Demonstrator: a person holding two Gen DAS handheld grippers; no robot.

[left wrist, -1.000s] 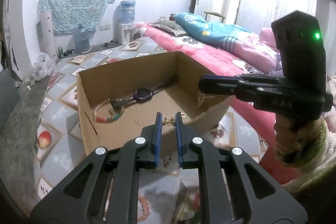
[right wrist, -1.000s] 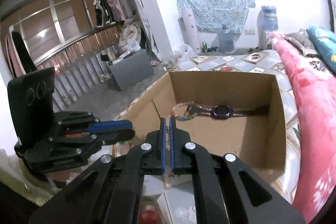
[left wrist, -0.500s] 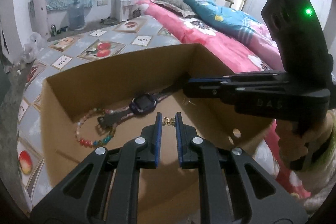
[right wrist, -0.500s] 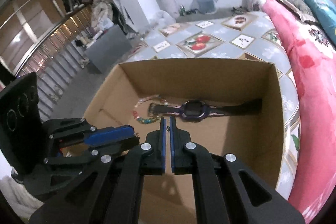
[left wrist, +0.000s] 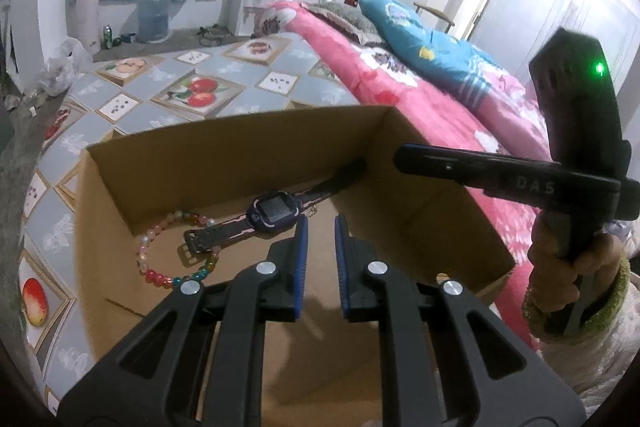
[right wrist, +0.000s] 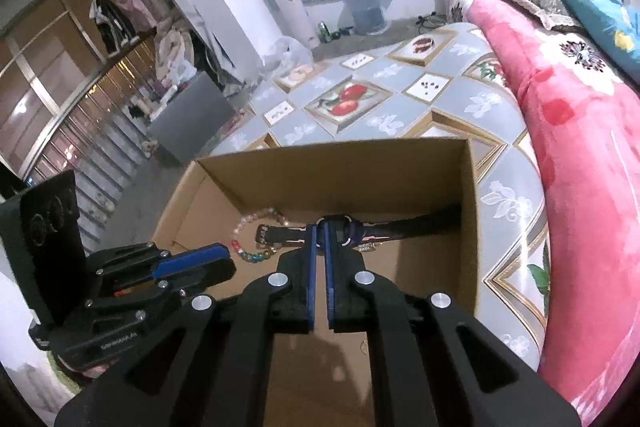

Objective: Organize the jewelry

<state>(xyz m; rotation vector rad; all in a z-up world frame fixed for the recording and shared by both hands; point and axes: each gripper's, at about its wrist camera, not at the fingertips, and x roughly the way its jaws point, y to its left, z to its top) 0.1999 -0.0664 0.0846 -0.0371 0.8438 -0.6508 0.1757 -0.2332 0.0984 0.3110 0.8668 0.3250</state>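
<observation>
Left gripper (left wrist: 319,223): our jaws stand a narrow gap apart, nothing visible between the blue pads, so not grasping anything we can see. It points down into the cardboard box (left wrist: 224,147). Right gripper (right wrist: 320,229): jaws clenched almost fully together, pads nearly touching, nothing visibly pinched. It also points into the box, from the near right side; in the left wrist view we see it side-on, reaching over the box's right wall.

Box contents, moving away from the tips: a small gold-coloured piece (right wrist: 366,247) lies on the floor just right of our right tips, too small to identify. Past it the watch (left wrist: 274,209) lies flat, screen up, strap running diagonally toward the far right corner. The beaded bracelet (left wrist: 160,259) lies on the left half, looped around the strap's buckle end.

The box sits on a fruit-pattern quilt (right wrist: 348,103). Pink blanket (right wrist: 580,131) runs alongside on the right, blue pillow (left wrist: 424,43) beyond. Water jug (right wrist: 366,9) stands at the far wall.
</observation>
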